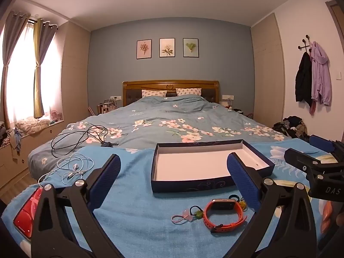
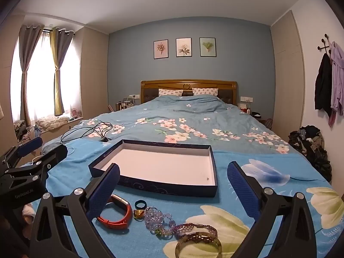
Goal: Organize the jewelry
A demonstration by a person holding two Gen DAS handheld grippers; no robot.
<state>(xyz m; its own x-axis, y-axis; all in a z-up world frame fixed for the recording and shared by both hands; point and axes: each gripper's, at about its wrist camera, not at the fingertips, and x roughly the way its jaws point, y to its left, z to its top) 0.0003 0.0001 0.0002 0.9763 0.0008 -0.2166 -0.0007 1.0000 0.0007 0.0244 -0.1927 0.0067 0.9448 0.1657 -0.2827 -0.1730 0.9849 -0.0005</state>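
Observation:
An empty dark blue box point(image 1: 189, 186) with a white inside lies on the blue towel on the bed; it also shows in the right wrist view point(image 2: 150, 186). In front of it lie an orange watch band point(image 1: 223, 215) point(image 2: 116, 220), a pink charm on a cord point(image 1: 182, 215), a dark ring point(image 2: 141, 204), a clear bead bracelet point(image 2: 157, 217), a purple beaded bracelet point(image 2: 193, 229) and a gold bangle point(image 2: 197, 246). My left gripper point(image 1: 174, 182) is open and empty above the towel. My right gripper point(image 2: 173, 186) is open and empty above the jewelry.
Black cables point(image 1: 81, 137) and white earphones point(image 1: 73, 168) lie on the bed at left. A red object point(image 1: 28, 210) lies at the towel's left edge. The other gripper shows at right point(image 1: 318, 167) and at left point(image 2: 28, 167).

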